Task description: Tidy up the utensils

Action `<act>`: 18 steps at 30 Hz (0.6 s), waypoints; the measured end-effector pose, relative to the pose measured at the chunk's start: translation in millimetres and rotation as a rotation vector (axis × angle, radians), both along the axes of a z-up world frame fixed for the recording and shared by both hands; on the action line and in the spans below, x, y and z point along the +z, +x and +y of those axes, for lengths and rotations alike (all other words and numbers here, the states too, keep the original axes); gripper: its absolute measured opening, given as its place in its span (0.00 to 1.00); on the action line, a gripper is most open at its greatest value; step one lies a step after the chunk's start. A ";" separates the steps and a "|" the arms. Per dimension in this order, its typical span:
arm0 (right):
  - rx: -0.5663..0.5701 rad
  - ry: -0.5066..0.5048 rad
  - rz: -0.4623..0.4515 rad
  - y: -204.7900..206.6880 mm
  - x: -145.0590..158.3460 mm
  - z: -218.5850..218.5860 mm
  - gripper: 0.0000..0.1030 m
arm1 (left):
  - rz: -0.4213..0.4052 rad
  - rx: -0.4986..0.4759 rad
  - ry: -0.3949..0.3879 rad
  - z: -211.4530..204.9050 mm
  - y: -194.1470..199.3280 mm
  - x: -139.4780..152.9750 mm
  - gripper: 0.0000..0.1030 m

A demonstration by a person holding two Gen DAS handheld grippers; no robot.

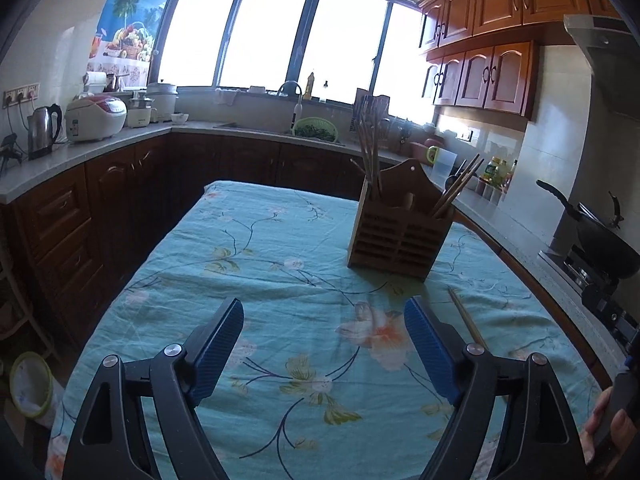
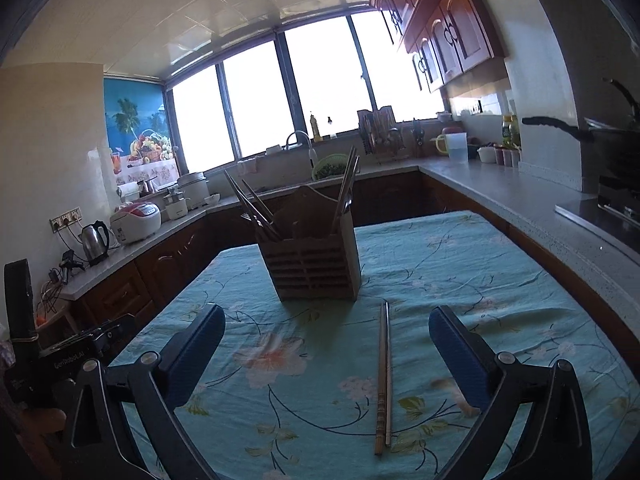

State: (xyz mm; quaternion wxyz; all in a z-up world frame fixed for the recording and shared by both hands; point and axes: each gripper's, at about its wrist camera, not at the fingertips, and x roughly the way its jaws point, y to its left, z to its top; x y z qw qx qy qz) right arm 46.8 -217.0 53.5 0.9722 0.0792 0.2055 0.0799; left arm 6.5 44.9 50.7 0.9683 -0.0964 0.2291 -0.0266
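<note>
A utensil holder [image 2: 316,256] stands on the surface [image 2: 460,264], with chopsticks [image 2: 347,184] upright in it. A loose pair of chopsticks [image 2: 383,376] lies before it, nearer the right claw [image 2: 327,360].

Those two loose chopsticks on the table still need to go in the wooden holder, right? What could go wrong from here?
The chopsticks lie flat and thin on the wrinkled tablecloth, so the open right claw may pinch cloth or take only one stick. The holder already has sticks leaning out; a bump could perhaps tip it.
</note>
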 end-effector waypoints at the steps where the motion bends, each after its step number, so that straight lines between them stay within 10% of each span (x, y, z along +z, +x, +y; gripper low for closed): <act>1: -0.005 -0.017 -0.033 -6.8 6.6 1.4 1.00 | -0.030 0.012 0.018 -2.0 -7.8 5.0 0.94; 6: -0.027 -0.070 -0.127 -33.5 8.4 6.7 1.00 | -0.151 0.052 0.105 -15.0 -48.0 2.3 0.99; 18: -0.069 -0.129 -0.112 -50.1 -44.5 5.3 1.00 | -0.120 0.073 0.142 -24.3 -77.3 -36.7 0.99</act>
